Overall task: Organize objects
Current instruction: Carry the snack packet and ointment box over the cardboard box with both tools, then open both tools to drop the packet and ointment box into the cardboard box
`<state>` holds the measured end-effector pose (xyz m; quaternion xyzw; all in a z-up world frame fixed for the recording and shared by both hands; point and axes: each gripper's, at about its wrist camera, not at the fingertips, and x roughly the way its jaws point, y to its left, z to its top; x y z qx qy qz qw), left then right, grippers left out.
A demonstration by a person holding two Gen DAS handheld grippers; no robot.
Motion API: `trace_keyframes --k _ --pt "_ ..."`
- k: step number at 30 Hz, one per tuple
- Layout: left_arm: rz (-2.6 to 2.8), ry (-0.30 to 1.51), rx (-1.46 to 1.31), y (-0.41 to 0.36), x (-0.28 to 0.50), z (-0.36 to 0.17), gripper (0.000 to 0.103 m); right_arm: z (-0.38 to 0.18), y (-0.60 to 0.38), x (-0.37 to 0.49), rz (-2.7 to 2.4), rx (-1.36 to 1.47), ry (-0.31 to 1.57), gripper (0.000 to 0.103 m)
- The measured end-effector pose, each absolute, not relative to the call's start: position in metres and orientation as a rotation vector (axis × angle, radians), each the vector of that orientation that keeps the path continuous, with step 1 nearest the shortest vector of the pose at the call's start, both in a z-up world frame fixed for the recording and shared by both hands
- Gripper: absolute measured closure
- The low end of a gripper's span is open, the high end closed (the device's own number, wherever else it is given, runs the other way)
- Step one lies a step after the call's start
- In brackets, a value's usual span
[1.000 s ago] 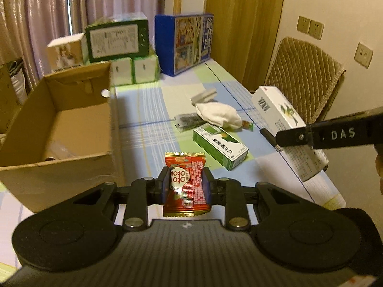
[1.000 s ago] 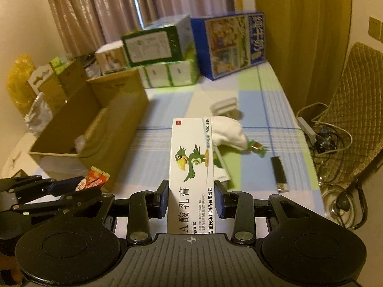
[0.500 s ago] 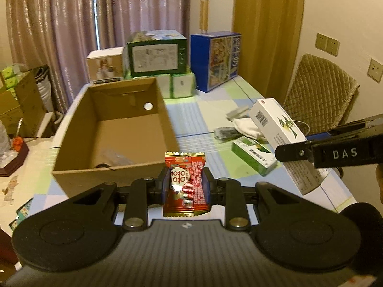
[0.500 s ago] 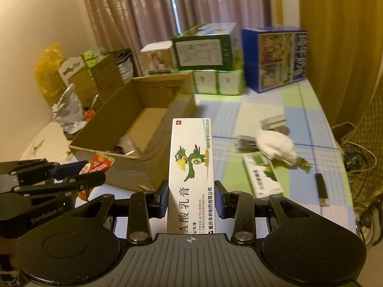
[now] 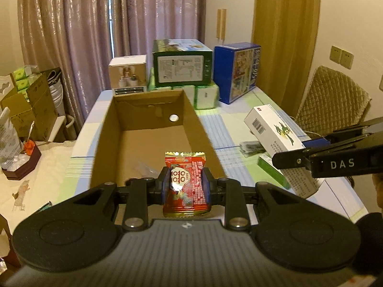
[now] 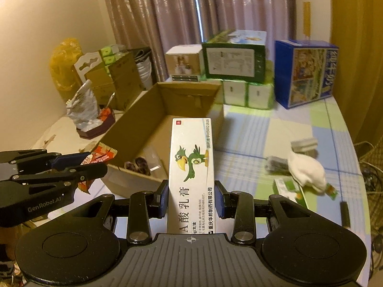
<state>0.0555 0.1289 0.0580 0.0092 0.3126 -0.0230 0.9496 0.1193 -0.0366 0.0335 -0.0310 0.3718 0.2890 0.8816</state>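
In the left wrist view, the left gripper (image 5: pixel 184 184) is clenching a red candy packet (image 5: pixel 185 183) at the lower centre of the frame, its two fingers pressing the wrapper from both sides. Just beyond it, the open cardboard box (image 5: pixel 198 124) is filling the middle of the frame, standing on the checked tablecloth (image 5: pixel 229 129). At the right edge, the right gripper (image 5: pixel 289 160) is reaching in, holding the white ointment box (image 5: pixel 270 129) tilted above the table. A green box (image 5: pixel 270 169) is lying on the cloth below it.

In the right wrist view, the right gripper (image 6: pixel 191 197) is grasping the white ointment box (image 6: pixel 192 165) lengthwise at the lower centre, the parrot print facing up. The cardboard box (image 6: pixel 134 129) is sitting behind it, toward the centre left. At the left edge, the left gripper (image 6: pixel 95 165) is holding the candy packet (image 6: pixel 99 155) near the box's front corner. At the right of the frame, a white cloth (image 6: pixel 306 169) is lying on the tablecloth (image 6: pixel 249 138) beside a dark packet (image 6: pixel 276 165), and a black lighter (image 6: pixel 345 212) is resting near the table edge.
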Motion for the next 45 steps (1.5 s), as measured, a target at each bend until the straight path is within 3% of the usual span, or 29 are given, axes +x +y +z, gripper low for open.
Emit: trace_keyframes --k 12,28,31,33,45 --pt "-0.017 0.649 0.042 0.18 0.103 0.065 0.08 0.028 0.019 0.168 0.652 -0.011 0.802 0.068" --pt "-0.017 0.722 0.048 0.207 0.159 0.028 0.079 -0.001 0.046 0.217 0.629 0.013 0.848 0.068" --pt "-0.022 0.735 0.044 0.208 0.167 0.019 0.077 -0.006 0.047 0.222 0.624 0.015 0.855 0.068" --pt "-0.025 0.751 0.034 0.209 0.174 0.011 0.068 -0.009 0.048 0.224 0.622 0.014 0.86 0.068" --pt "0.018 0.723 -0.003 0.221 0.159 0.017 0.068 -0.013 0.048 0.223 0.627 0.017 0.864 0.068"
